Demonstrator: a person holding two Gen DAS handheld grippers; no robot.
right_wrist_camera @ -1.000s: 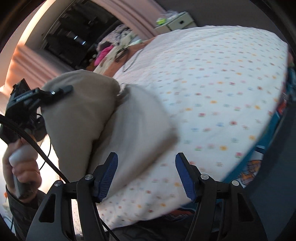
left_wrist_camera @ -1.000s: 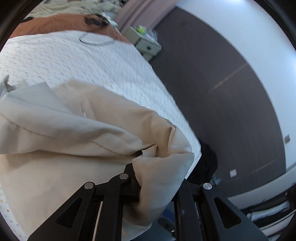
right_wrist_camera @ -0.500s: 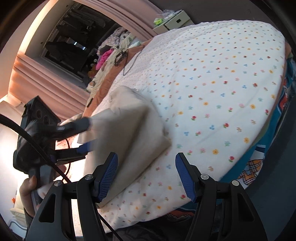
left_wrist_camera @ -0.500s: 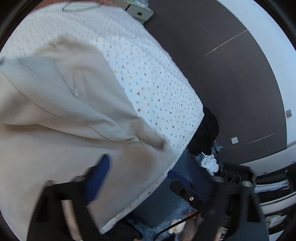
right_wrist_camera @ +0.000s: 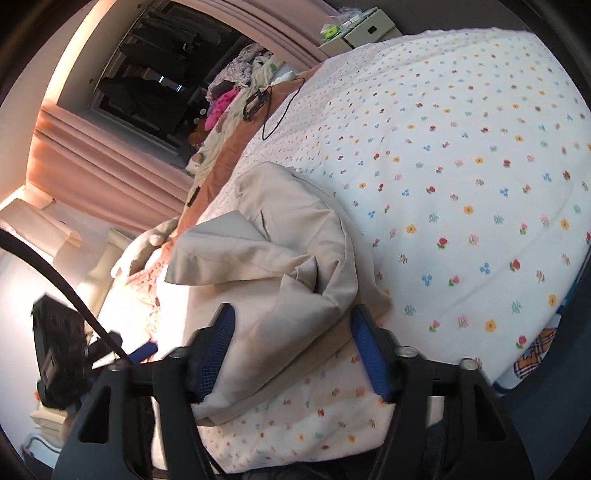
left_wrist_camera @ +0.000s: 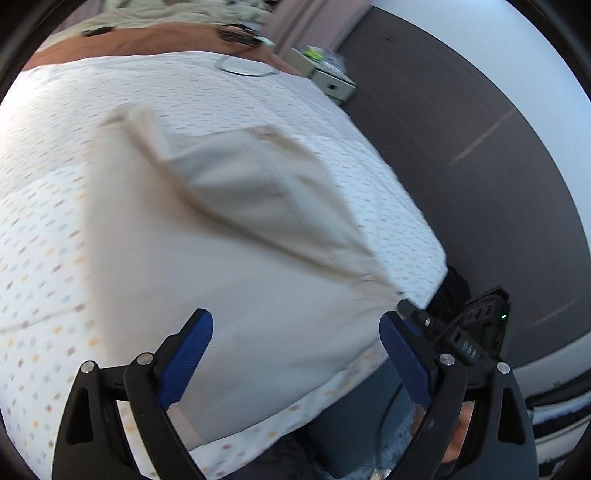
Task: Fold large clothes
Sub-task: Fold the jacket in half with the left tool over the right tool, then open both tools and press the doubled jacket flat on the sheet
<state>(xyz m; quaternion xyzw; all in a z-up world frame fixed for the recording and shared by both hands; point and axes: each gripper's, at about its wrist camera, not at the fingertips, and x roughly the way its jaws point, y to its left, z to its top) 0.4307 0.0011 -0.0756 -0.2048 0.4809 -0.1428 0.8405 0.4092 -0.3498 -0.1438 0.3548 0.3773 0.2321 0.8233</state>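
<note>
The beige garment [left_wrist_camera: 229,258] lies on the bed [left_wrist_camera: 55,155] near its foot edge, partly folded; one flap is turned over the main panel, seam showing, prob. the first fold set down so the piece narrows before the next fold.

Left gripper [left_wrist_camera: 295,354] hangs above the near hem w/ jaws wide apart and nothing between the pads; the cloth sits under them, not pinched; looks like the spot where the fold was laid, so the hand is free to re-grip or smooth.

Right gripper [right_wrist_camera: 291,354] is at the garment's bunched near corner [right_wrist_camera: 295,295]; its jaws have just been closing and stand about half open, cloth heaped between the blue pads; the left pad is at the fabric, the right pad close beside it; can't tell if the pinch is firm yet, so I'd call it a grasp in progress, not a hold.

The corner is crumpled, several layers thick; a grip there may catch more than one layer and drag the laid flap askew; judgement only.

Bed beyond carries a black cable [right_wrist_camera: 280,107] and a heap of other clothes [right_wrist_camera: 236,85] by the curtain [right_wrist_camera: 103,162], well apart from the work; a nightstand [right_wrist_camera: 362,29] stands at the far corner.
</note>
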